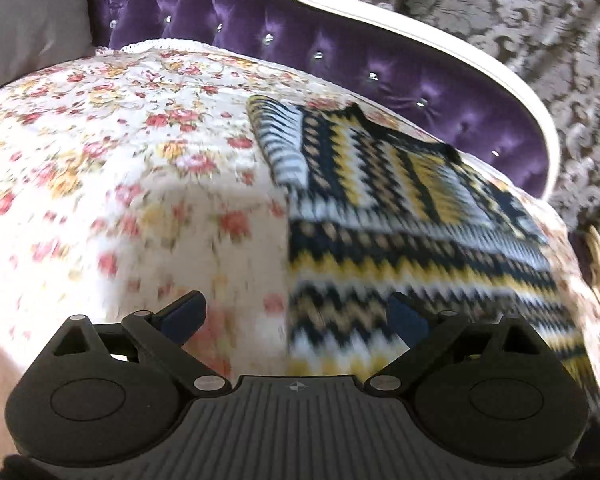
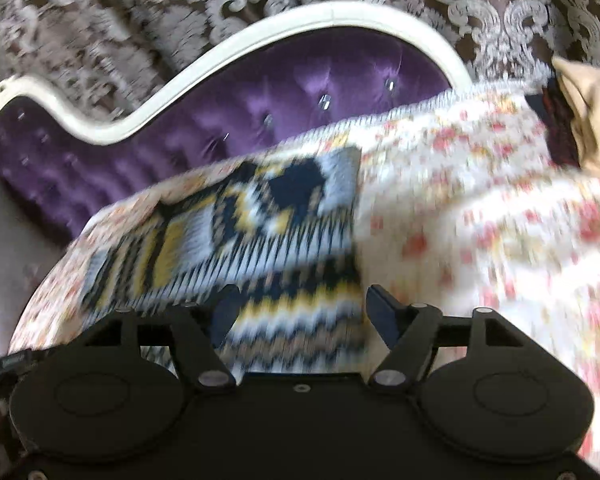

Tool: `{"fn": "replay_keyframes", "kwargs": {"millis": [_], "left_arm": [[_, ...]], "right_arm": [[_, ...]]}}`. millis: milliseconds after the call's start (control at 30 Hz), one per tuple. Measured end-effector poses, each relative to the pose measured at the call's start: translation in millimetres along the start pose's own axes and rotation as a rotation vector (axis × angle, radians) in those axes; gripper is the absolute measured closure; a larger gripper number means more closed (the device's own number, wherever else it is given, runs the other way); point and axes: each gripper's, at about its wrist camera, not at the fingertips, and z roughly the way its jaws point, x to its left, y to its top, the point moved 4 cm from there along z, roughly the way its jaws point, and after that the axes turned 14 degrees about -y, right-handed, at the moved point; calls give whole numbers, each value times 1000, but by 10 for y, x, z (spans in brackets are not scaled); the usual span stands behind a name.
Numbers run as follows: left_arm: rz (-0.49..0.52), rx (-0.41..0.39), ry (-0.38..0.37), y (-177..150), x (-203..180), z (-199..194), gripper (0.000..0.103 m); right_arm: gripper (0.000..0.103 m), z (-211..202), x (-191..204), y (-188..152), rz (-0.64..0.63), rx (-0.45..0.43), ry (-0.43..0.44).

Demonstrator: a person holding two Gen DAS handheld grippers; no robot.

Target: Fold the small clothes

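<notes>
A folded zigzag-patterned knit garment (image 1: 400, 208) lies on a floral bedspread (image 1: 120, 160). Left claw (image 1: 296, 316) and right claw (image 2: 298, 312) both hover above it, jaws apart, gripping nothing.

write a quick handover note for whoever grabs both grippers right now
Left gripper: open, empty, over the sweater's left edge.
Right gripper: open, empty, over the sweater's right edge.
Sweater: zigzag knit, flat on the floral cover in front of the purple headboard, partly folded, with a sleeve laid across the body.
Done: sleeve fold, judging by how it lies.
Left: probably the remaining folds; blur hides the details.
</notes>
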Motion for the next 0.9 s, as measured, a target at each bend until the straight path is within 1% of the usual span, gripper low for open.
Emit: {"fn": "replay_keyframes", "kwargs": {"millis": [133, 233, 333, 400, 500, 667, 767, 900], "left_arm": [[52, -6, -1, -271, -228, -235, 5], [94, -13, -3, -430, -365, -354, 5], [125, -21, -2, -554, -459, -442, 5], [149, -21, -2, -620, -505, -490, 5], [166, -29, 2, -680, -526, -557, 5], [174, -48, -8, -707, -546, -605, 5], [176, -46, -9, -715, -545, -593, 5], [172, -41, -9, -733, -532, -587, 5]], "right_arm": [[30, -214, 24, -384, -20, 45, 25], [30, -307, 56, -593, -37, 64, 22], [30, -356, 64, -752, -25, 87, 32], [30, -372, 73, -814, -10, 102, 46], [30, -399, 65, -879, 3, 117, 37], [29, -459, 16, -975, 31, 143, 4], [29, -514, 12, -1023, 49, 139, 33], [30, -556, 101, -1036, 29, 115, 64]]}}
